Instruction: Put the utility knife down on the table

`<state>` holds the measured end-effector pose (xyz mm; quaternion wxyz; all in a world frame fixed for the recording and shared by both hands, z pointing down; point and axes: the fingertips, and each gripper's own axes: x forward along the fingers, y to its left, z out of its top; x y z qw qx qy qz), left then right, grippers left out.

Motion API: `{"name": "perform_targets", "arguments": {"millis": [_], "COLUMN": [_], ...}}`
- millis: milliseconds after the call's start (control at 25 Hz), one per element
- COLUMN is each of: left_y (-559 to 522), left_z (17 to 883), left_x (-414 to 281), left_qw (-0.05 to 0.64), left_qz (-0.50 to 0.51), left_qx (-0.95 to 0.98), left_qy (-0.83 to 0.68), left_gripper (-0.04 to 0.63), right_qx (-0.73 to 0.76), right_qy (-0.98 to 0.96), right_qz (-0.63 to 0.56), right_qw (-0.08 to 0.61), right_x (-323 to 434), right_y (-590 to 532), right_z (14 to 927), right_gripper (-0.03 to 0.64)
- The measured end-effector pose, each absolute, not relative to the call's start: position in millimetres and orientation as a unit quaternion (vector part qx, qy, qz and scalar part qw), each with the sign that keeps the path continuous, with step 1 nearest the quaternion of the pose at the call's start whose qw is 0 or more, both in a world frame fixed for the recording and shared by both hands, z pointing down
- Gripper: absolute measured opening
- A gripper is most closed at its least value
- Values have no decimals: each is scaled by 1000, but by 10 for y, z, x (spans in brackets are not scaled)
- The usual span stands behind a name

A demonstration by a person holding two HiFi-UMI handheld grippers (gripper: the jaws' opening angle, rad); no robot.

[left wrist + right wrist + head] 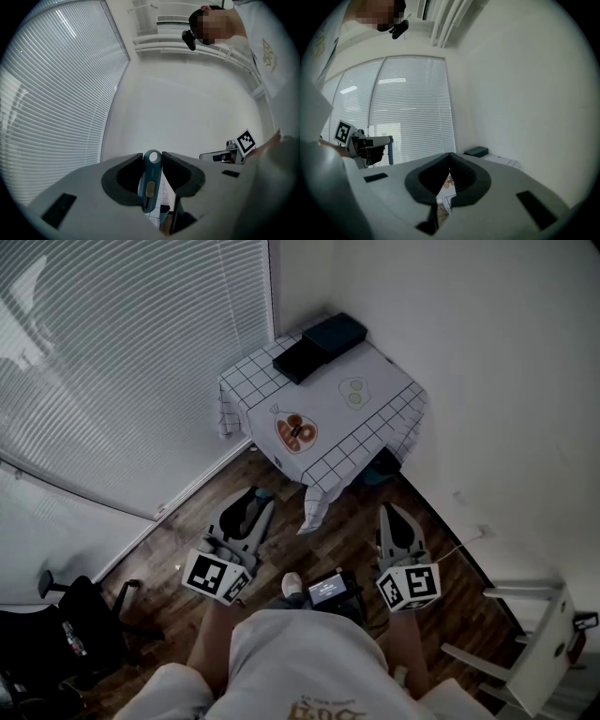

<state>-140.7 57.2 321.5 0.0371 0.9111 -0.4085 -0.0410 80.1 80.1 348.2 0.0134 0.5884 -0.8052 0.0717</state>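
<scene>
So the left gripper [152, 157] is clamped on the utility knife [150, 180]. Its own view shows both dark pads pressed flat on the sides of the teal handle. The end with the round hole pokes out just past the tips, and there's a pale yellowish slider button [149, 189] further down the handle, between the pads. The knife sits pretty much in line with the jaws, tilted only slightly.

The right gripper [450, 155] has its jaws together, tips touching, nothing between them.

From the head view both grippers are held low in front of the person, over the wooden floor [328, 540]. They're side by side but well apart, both short of the table [384, 381], so the knife is up in the air, not on the table.

The table is a small one in the corner with a white grid-pattern cloth. A black flat box [298, 360] and a dark teal box [335, 332] sit touching at its far edge. An orange print [295, 432] and a green print [354, 392] show on the cloth. Window blinds [131, 352] run along the left.
</scene>
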Motion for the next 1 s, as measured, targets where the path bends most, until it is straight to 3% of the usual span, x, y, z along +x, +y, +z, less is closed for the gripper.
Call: {"name": "perform_targets", "arguments": {"millis": [1000], "left_y": [-648], "left_z": [3256], "left_x": [-1043], "left_qw": [36], "left_qz": [-24], "left_qx": [891], "left_qy": [-451], "left_gripper": [135], "right_qx": [534], "right_qy": [-840], "right_qz": [93], "right_qw": [21], "right_x": [1098], "right_y": [-588], "right_z": [3612], "right_gripper": [8]}}
